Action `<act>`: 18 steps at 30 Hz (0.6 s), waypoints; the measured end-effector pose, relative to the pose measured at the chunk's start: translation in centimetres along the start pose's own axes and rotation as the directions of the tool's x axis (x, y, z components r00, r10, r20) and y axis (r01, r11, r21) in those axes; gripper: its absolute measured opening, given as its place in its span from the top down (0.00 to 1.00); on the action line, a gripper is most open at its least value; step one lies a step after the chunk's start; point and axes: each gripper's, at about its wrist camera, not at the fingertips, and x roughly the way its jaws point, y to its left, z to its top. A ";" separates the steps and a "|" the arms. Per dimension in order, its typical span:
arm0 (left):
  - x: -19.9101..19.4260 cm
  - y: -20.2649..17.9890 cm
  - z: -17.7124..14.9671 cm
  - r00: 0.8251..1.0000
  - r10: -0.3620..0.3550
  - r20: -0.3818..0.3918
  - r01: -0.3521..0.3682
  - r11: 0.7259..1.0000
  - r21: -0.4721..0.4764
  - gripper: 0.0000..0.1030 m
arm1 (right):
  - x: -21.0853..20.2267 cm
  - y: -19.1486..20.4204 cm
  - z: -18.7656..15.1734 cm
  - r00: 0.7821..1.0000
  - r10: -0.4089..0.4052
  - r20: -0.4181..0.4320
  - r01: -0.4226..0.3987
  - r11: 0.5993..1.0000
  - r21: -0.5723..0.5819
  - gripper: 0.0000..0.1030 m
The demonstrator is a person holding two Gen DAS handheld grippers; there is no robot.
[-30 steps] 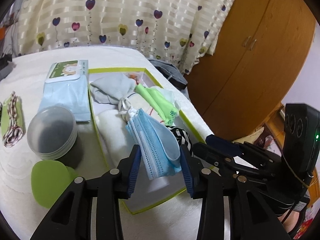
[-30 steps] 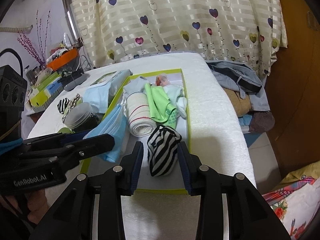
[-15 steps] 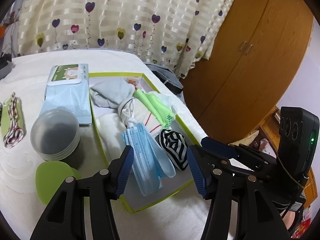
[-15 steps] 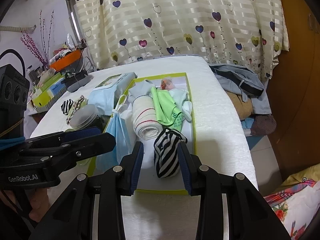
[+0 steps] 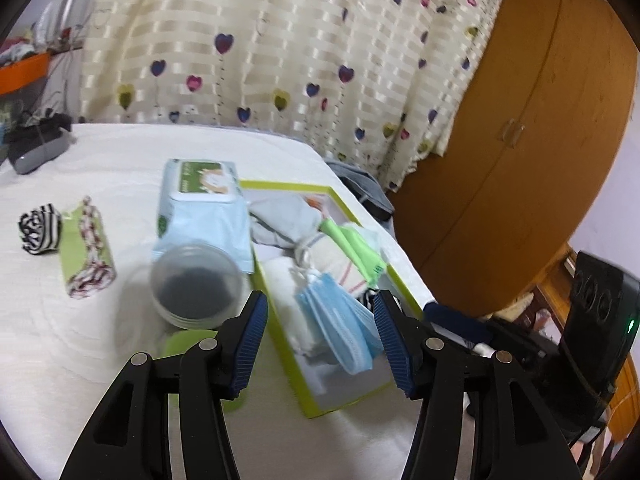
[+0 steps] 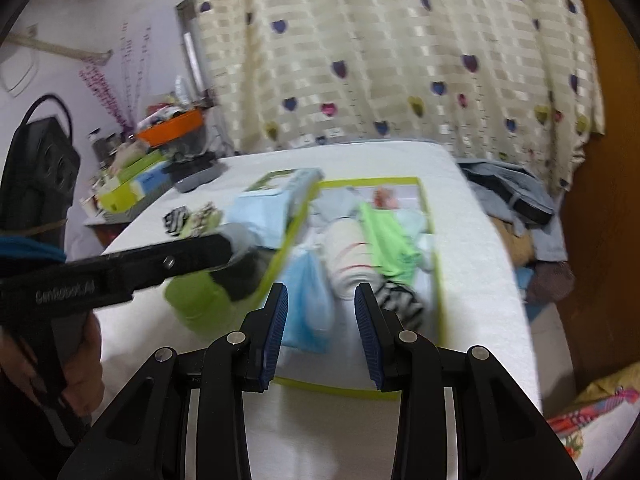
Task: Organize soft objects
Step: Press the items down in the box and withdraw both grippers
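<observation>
A green-rimmed tray [image 5: 348, 404] on the white bed holds folded cloths, a rolled towel [image 5: 336, 260] and a green cloth [image 5: 356, 248]. The stack of blue face masks [image 5: 340, 332] lies loose in the tray's near part. My left gripper [image 5: 319, 308] hovers above them, open wide, its pads clear of the masks. A striped sock [image 6: 400, 300] rests in the tray [image 6: 332, 390] just right of my right gripper [image 6: 320, 300], which is open with nothing between its fingers. A second striped sock [image 5: 40, 230] sits on the bed at far left.
Left of the tray are a wipes pack [image 5: 204, 208], a clear round container [image 5: 198, 284], a green lid [image 5: 188, 340] and a rope on a green card [image 5: 86, 248]. Clothes hang off the bed's right edge [image 6: 516, 188]. A wooden wardrobe [image 5: 520, 140] stands to the right.
My left jaws opened and let go of the blue masks, which dropped into the tray. Both grippers drew back and rose. The striped sock is no longer between the right fingers.
</observation>
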 end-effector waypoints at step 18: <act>-1.5 3.1 0.0 0.999 0.035 0.019 -0.033 0.998 -0.058 0.47 | 7.2 -0.2 -1.0 0.985 -0.052 -0.167 0.052 0.999 -0.005 0.79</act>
